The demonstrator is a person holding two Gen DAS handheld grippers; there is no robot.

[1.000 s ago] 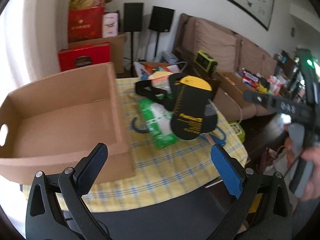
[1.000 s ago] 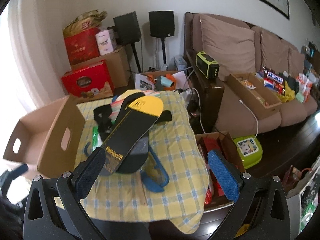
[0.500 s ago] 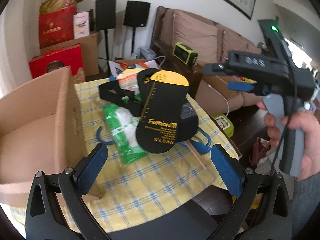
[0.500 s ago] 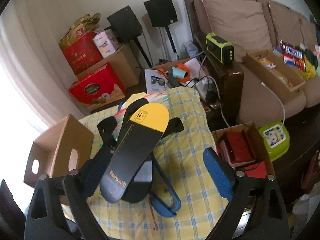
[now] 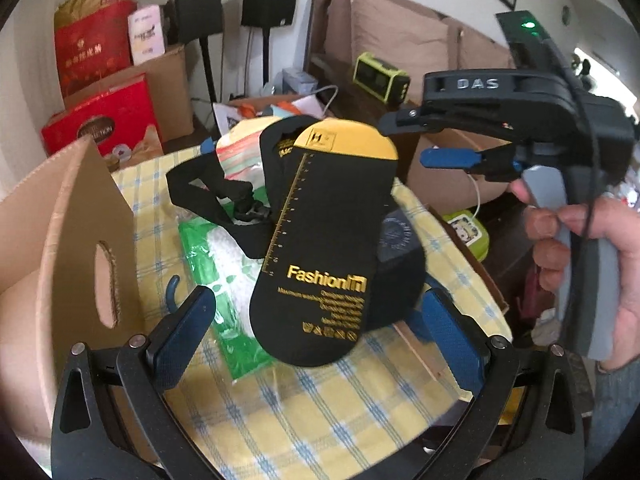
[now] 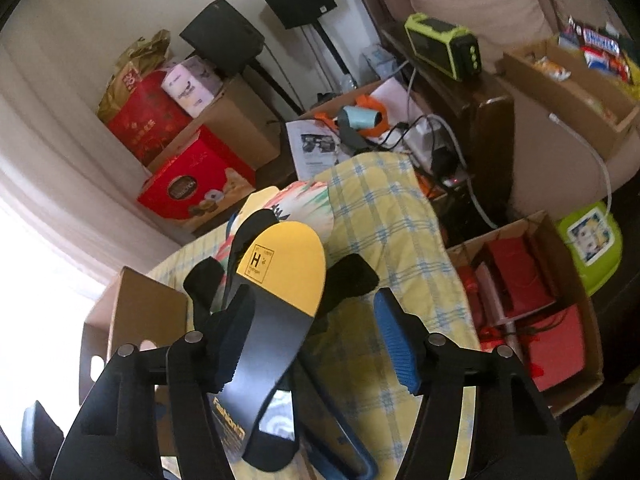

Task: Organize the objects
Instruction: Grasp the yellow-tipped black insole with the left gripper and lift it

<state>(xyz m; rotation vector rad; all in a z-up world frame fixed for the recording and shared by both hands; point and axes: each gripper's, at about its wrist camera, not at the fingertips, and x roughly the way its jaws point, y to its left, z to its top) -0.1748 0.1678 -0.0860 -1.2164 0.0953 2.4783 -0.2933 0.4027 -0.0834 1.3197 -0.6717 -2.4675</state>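
Two grippers close in on a pile of things on a table with a yellow checked cloth (image 5: pixel 304 412). On top of the pile lies a black insole (image 5: pixel 320 248) with a yellow heel end, slanting from upper centre to lower centre of the left wrist view, over a black strap (image 5: pixel 208 200), a green packet (image 5: pixel 224 280) and a blue hanger (image 6: pixel 340 432). A cardboard box (image 5: pixel 68 264) with a cut-out handle stands at the left edge of that view, just beside the pile.

The left gripper (image 5: pixel 320 328) has its jaws spread wide, one blue pad at each side of the insole's near end, and grips nothing. The right gripper (image 6: pixel 316 344), seen in its own view, has just been closing; the insole runs between its pads, the left pad at the insole's edge, the right pad still apart from it, so it is not clamped. A hand (image 5: pixel 592 248) at the right edge of the left wrist view holds that gripper's grey handle.
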